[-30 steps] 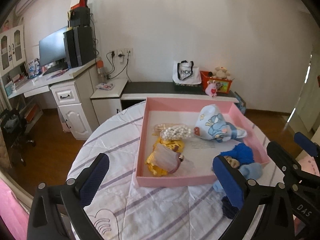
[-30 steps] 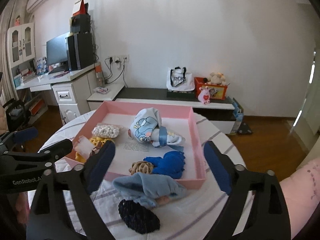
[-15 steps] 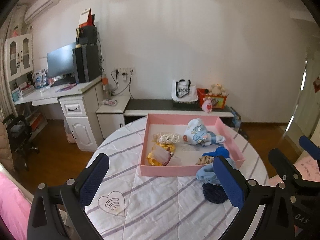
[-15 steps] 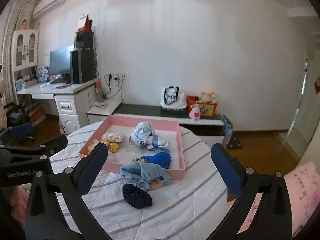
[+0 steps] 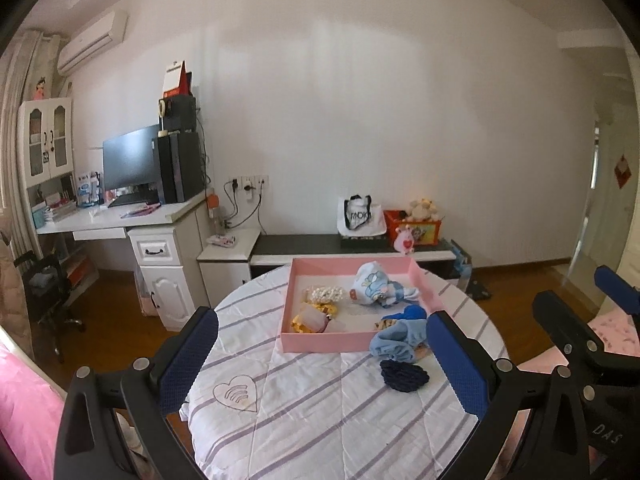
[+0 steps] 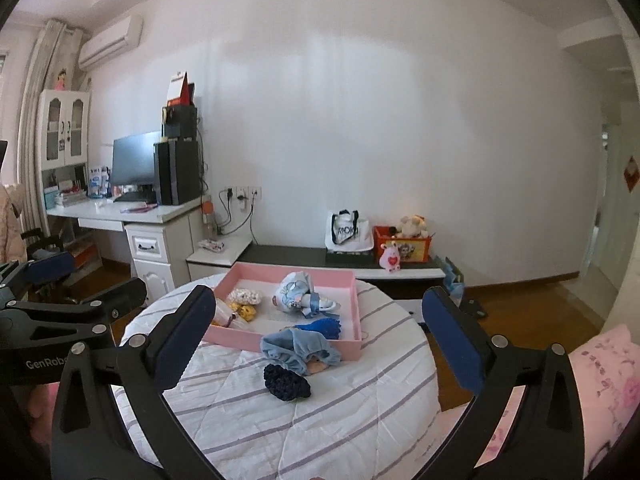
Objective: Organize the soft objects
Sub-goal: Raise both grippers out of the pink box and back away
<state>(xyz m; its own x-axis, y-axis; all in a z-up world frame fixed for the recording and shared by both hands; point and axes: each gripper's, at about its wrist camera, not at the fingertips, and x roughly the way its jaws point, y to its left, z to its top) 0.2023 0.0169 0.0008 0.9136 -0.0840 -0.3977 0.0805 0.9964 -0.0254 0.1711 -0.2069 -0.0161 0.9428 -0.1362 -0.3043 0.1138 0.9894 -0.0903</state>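
A pink tray (image 5: 320,337) (image 6: 248,337) sits on the round striped table and holds several soft items: a white-blue cloth bundle (image 5: 374,284) (image 6: 298,294), a bright blue piece (image 5: 408,314) (image 6: 322,326), white beads and yellow items. A light blue hat (image 5: 394,344) (image 6: 298,350) lies against the tray's near rim. A dark navy scrunchie (image 5: 404,375) (image 6: 286,382) lies on the cloth in front of it. My left gripper (image 5: 322,364) and right gripper (image 6: 320,346) are both open, empty, and held back well above the near table.
The round table (image 5: 320,420) has a white quilted cloth with purple stripes. Behind it are a low dark bench (image 5: 320,245) with a tote bag and toy box, and a white desk (image 5: 120,220) with a monitor at the left. Wooden floor surrounds the table.
Both grippers have pulled back and up from the tray, so the whole table now shows. The objects have not moved.
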